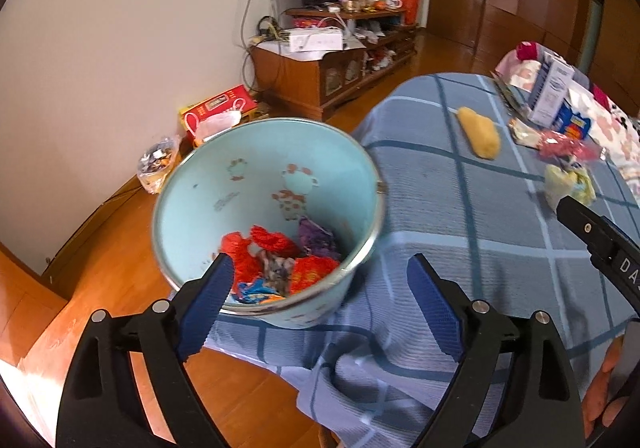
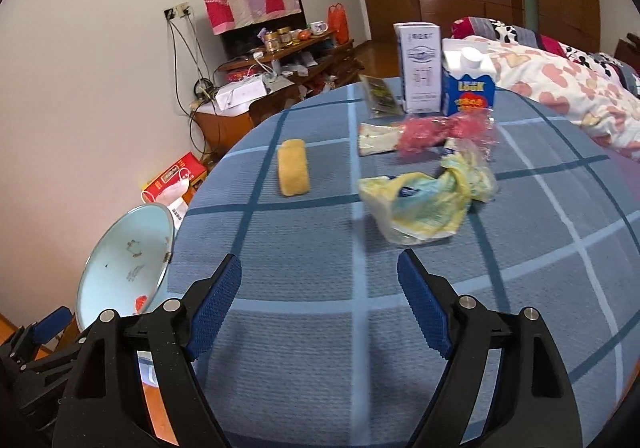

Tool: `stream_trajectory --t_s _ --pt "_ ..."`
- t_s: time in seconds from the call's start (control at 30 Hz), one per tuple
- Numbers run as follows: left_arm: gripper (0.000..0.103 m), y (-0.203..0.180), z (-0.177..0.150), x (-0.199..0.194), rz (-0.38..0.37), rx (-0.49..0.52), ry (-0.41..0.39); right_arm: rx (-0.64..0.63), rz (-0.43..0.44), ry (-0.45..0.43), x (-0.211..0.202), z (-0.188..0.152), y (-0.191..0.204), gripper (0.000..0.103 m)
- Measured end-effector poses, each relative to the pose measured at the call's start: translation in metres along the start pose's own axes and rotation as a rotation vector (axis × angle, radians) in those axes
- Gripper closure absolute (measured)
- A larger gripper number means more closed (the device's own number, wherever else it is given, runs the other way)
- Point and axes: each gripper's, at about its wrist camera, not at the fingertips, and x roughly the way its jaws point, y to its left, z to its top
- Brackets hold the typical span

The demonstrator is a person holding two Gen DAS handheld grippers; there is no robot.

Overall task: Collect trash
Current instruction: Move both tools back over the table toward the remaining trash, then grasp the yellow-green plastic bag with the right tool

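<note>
A light blue bucket (image 1: 280,176) stands beside the table's left edge with red, purple and orange wrappers (image 1: 280,264) in its bottom; its rim shows in the right wrist view (image 2: 124,248). My left gripper (image 1: 320,280) is open and empty just above the bucket's near rim. My right gripper (image 2: 320,284) is open and empty over the blue checked tablecloth (image 2: 320,328), a short way in front of a crumpled yellow plastic bag (image 2: 424,204). Farther back lie a yellow sponge-like block (image 2: 294,168), a red crumpled wrapper (image 2: 436,130) and a pale packet (image 2: 374,138).
A white carton (image 2: 418,68), a blue-and-white milk carton (image 2: 468,84) and a dark foil packet (image 2: 380,96) stand at the table's far side. A bed with a heart-print quilt (image 2: 560,88) is to the right. A wooden TV cabinet (image 1: 320,72) and a red box (image 1: 220,112) are by the wall.
</note>
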Motion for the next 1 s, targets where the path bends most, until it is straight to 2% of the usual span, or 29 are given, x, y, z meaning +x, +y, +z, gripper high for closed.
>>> stream_trajectory --t_s 0.27,0.63,0.77,0.93,0.97,1.0 --pt "0.009 -0.018 -0.005 -0.004 -0.027 0.028 0.009 0.072 -0.037 -0.008 -0.007 -0.002 -0.034 0.023" --pt "0.009 -0.037 -0.012 0.002 -0.03 0.08 0.016 0.202 -0.123 -0.043 -0.011 0.008 -0.096 0.024" --pt "0.009 -0.04 -0.011 0.007 -0.034 0.082 0.027 0.29 -0.131 -0.04 -0.001 0.025 -0.113 0.024" --pt "0.009 -0.038 -0.003 0.008 -0.019 0.068 0.019 0.377 -0.121 0.005 0.034 0.053 -0.115 0.024" --pt "0.009 -0.038 -0.002 0.008 -0.017 0.065 0.018 0.383 -0.126 0.027 0.042 0.056 -0.113 0.026" --pt "0.009 -0.037 0.0 0.008 -0.013 0.062 0.016 0.392 -0.128 0.064 0.055 0.058 -0.11 0.035"
